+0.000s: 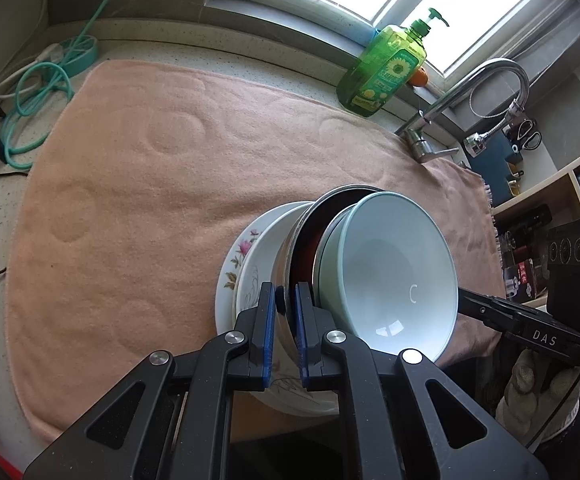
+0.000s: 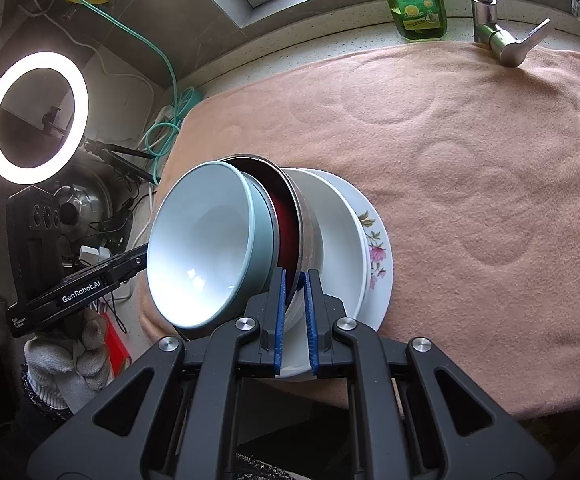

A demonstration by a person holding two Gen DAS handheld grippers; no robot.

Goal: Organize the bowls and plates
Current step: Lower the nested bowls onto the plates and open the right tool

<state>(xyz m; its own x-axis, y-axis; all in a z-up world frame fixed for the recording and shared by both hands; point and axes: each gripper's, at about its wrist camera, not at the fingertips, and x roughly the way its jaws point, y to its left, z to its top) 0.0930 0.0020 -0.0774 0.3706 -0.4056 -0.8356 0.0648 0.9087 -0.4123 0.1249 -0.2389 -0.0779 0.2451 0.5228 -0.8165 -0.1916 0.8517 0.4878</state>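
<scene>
Clamping opposite sides of one rim, the left claw [image 1: 286, 312] and right claw [image 2: 294, 300] are both clenched on the steel bowl [image 1: 290, 256], which sits tilted with a pale blue bowl [image 1: 393, 272] nested inside. Beneath lie a white bowl [image 2: 329, 220] and floral plate [image 2: 377, 256] on the peach towel [image 1: 150, 184] covering the table. Any lift likely depends on both hands rising evenly.

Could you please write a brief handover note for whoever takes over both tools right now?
Left tool: shut on the steel, red-lined bowl's rim.
Right tool: shut on the same rim, opposite side.
Stack: pale blue-green ceramic bowl inside the steel, red-lined bowl, over a white bowl on the floral white plate, on the peach towel.
Done: nesting.
Left: tilted stack needs settling or moving.
</scene>
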